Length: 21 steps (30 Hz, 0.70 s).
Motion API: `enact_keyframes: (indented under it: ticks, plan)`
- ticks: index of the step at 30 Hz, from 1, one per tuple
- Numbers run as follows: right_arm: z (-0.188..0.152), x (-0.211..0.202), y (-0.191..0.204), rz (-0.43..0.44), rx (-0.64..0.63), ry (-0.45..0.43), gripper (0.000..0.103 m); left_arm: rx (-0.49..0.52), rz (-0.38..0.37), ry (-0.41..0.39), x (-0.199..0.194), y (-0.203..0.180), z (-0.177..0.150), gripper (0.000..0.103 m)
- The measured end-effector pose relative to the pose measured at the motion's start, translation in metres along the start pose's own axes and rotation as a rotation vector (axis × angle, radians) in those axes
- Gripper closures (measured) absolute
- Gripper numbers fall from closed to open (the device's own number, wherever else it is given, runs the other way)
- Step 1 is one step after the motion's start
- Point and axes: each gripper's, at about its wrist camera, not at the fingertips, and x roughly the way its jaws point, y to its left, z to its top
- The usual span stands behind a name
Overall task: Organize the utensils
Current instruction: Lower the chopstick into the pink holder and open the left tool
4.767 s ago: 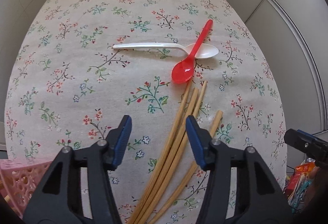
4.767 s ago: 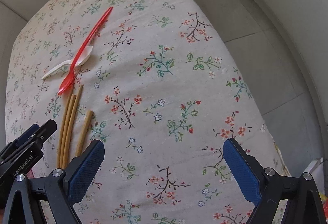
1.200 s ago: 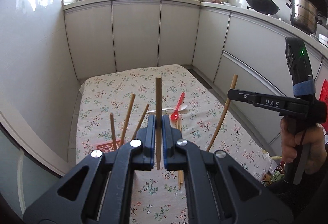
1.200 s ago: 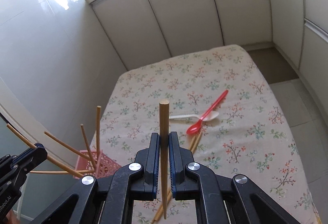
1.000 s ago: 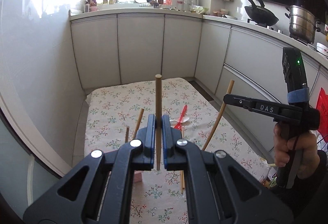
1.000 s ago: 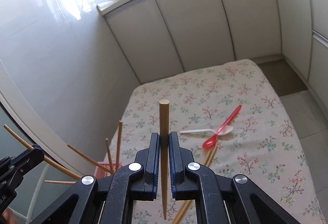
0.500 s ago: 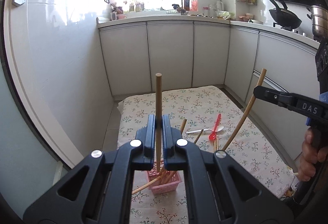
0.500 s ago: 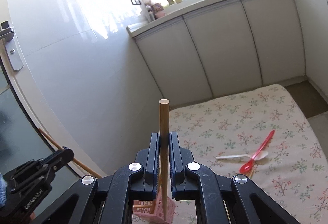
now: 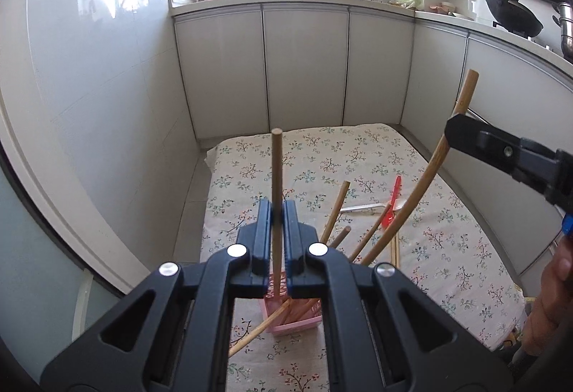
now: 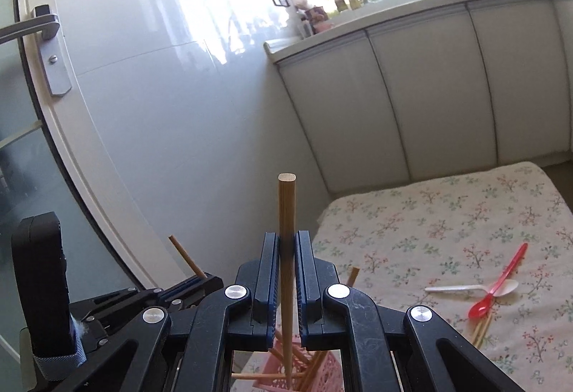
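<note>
**Chopsticks poised over the basket**

Between the clamped jaws of the left gripper (image 9: 275, 213) a chopstick (image 9: 276, 173) stands upright; the right gripper (image 10: 286, 245) pinches another (image 10: 287, 213). Both hang above the pink basket (image 9: 286, 325), which holds several sticks already. Next, likely: lower each tip inside, then release. Two spoons (image 10: 494, 291) wait on the flowered cloth (image 9: 322, 155).

Showed a table with a flowery cloth (image 9: 322, 155), and on it a pink basket (image 9: 293, 325) near the front edge, a red spoon (image 10: 497, 284) lying across a white spoon (image 10: 462, 288) farther back, and some loose chopsticks (image 10: 481, 329) just beside the spoons.
</note>
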Motion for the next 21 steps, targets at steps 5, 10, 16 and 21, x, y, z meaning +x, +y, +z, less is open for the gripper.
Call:
enact_keyframes:
  ticks: [5,10,16,21]
  plan:
    - [-0.010,0.019,0.005,-0.020,-0.026,-0.014,0.097,-0.013,-0.007,0.047,0.013,0.003,-0.003,0.096]
    - [-0.022,0.036,0.013,-0.066,-0.088,-0.010,0.096,-0.015,0.003,0.081,0.021,0.005,-0.006,0.096]
    - [-0.031,0.050,0.008,-0.084,-0.084,0.031,0.095,-0.014,0.003,0.094,0.021,0.006,-0.008,0.096]
    - [-0.030,0.048,0.003,-0.075,-0.057,0.032,0.093,-0.020,-0.002,0.080,0.017,0.006,-0.006,0.096]
